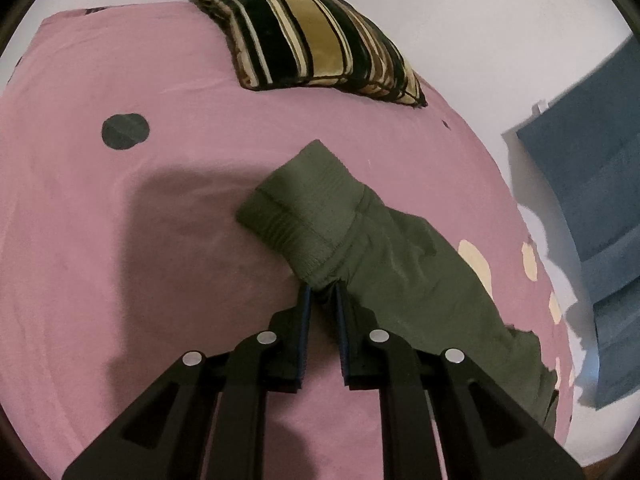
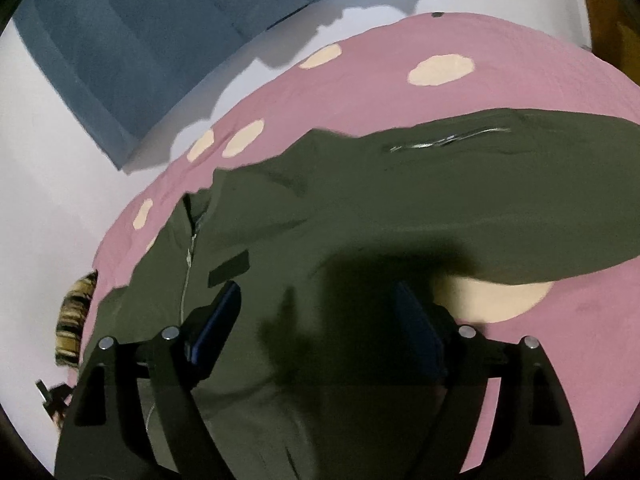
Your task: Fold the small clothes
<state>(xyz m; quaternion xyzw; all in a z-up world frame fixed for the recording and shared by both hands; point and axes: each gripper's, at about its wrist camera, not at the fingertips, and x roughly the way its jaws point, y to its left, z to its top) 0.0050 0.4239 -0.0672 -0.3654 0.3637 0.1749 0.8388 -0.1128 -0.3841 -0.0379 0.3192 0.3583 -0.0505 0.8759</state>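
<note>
Pink polka-dot bedding (image 1: 100, 220) covers the bed on which an olive-green jacket (image 2: 360, 208) lies spread out. Nearest the jacket's ribbed cuff (image 1: 296, 216), the left gripper (image 1: 323, 294) is pinched narrow on the cuff's edge, while the right gripper (image 2: 316, 300) hovers with its jaws wide above the jacket's body, beside the zipper (image 2: 188, 256). Beyond the cuff rests a striped pillow (image 1: 312, 40), and a blue towel (image 1: 592, 184) hangs off past the jacket.

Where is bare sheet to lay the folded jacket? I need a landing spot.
Free: the pink sheet left of the green jacket, between the dark dot and the left claw. Crowded: striped cushion at the far edge, jacket spread rightward.
</note>
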